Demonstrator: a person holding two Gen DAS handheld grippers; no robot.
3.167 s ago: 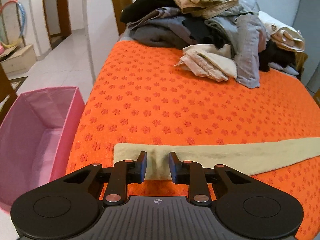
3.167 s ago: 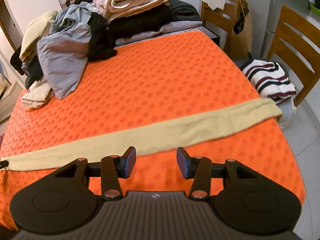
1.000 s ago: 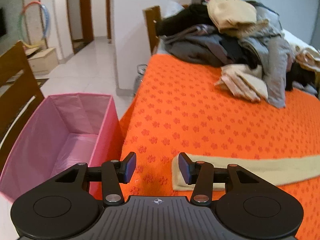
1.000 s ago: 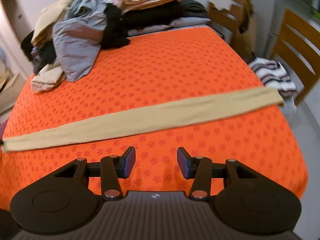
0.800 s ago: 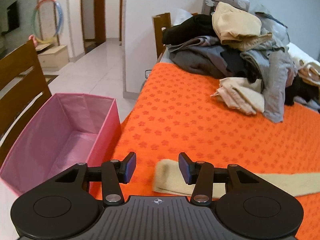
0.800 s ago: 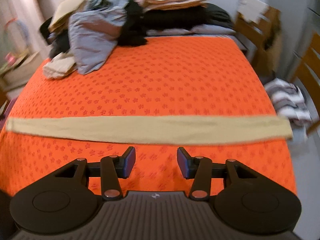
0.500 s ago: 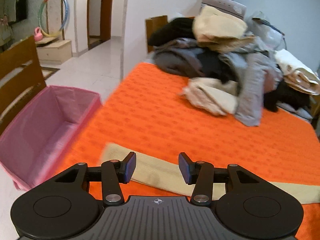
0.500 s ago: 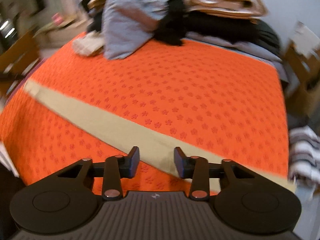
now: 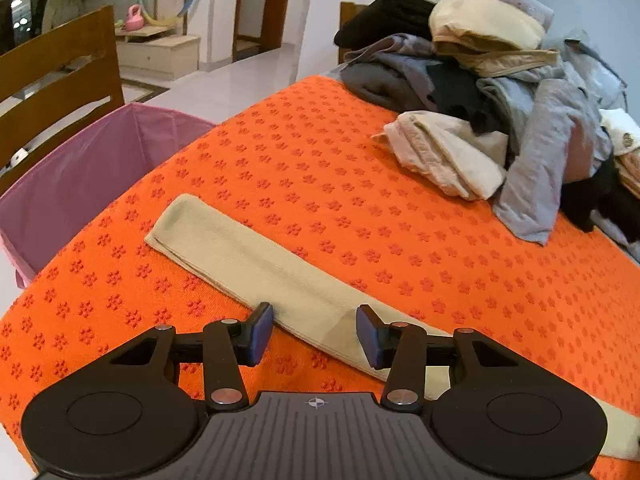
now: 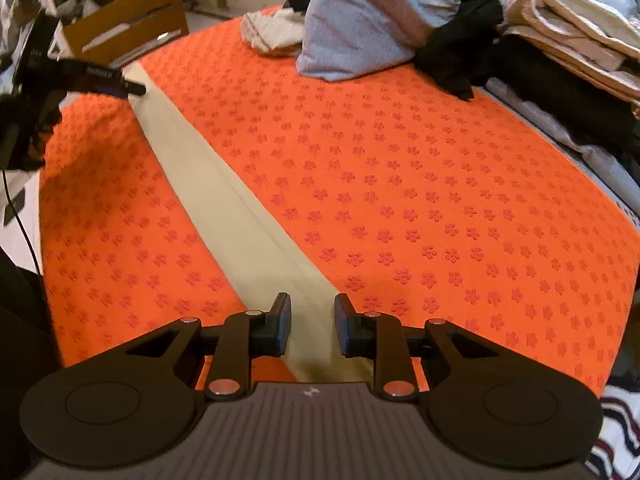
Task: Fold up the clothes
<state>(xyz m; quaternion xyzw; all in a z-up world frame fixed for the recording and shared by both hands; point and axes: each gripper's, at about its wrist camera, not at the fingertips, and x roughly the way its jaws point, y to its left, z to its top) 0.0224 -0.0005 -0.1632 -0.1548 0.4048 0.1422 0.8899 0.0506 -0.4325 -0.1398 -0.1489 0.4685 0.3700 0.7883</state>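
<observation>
Garment: our beige strip point(image 9: 256, 264) lies flat across the orange cover point(image 9: 400, 240).
Around: clothes heap point(image 9: 480, 92) behind; pink bin point(image 9: 80, 176) beside the edge.
Claws: our left gripper point(image 9: 315, 334) gapes astride the strip; our right gripper point(image 10: 312, 324) is closing astride it.

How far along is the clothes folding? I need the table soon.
Done: the long beige garment lies folded into a narrow strip on the orange flower-print cover. In hand: the right gripper is closing over one end, nothing pinched yet; the left gripper stands open over the other. Left: the heaped clothes pile; the pink fabric bin shows nothing inside.
</observation>
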